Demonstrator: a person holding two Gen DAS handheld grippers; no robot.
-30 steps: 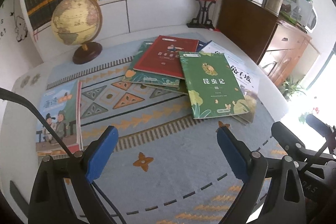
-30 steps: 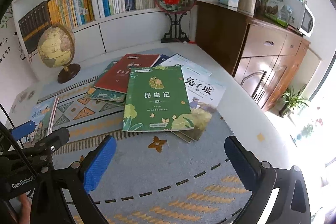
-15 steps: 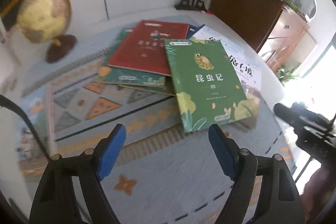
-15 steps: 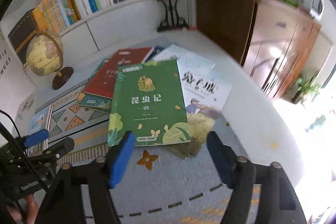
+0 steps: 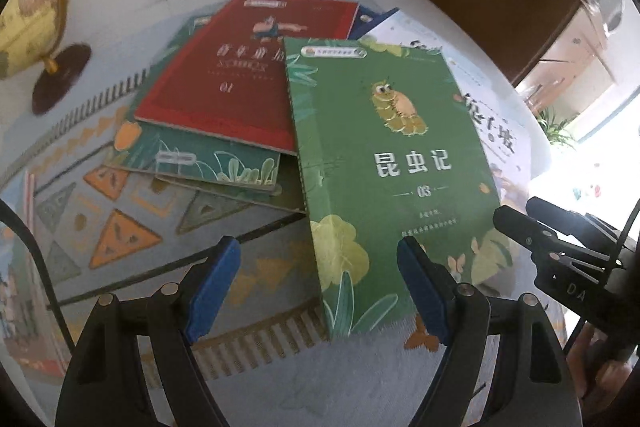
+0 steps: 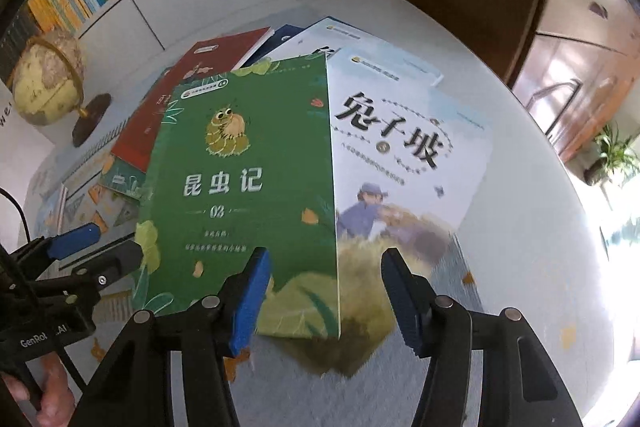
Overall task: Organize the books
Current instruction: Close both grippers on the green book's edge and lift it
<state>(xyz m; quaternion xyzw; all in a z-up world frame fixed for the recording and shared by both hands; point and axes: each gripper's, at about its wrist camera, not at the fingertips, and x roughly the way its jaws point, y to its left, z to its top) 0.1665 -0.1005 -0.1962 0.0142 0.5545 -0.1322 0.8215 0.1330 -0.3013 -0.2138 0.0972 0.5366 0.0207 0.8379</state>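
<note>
Two grippers I'm holding low: left gripper (image 5: 318, 293) wide, empty; right gripper (image 6: 326, 293) closing, fingers (image 6: 250, 301) straddling the green book (image 6: 244, 195) edge, apparently untouched. It tops a pile on the surface (image 6: 516, 211); globe (image 6: 48, 79) beyond.

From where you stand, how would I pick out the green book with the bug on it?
Start at the patterned rug spread in front of the globe, where a loose heap of books lies. The green book is on top of that heap, overlapping a red book on one side and a pale blue book on the other. Its cover alone shows a yellow caterpillar and the number 03.
</note>
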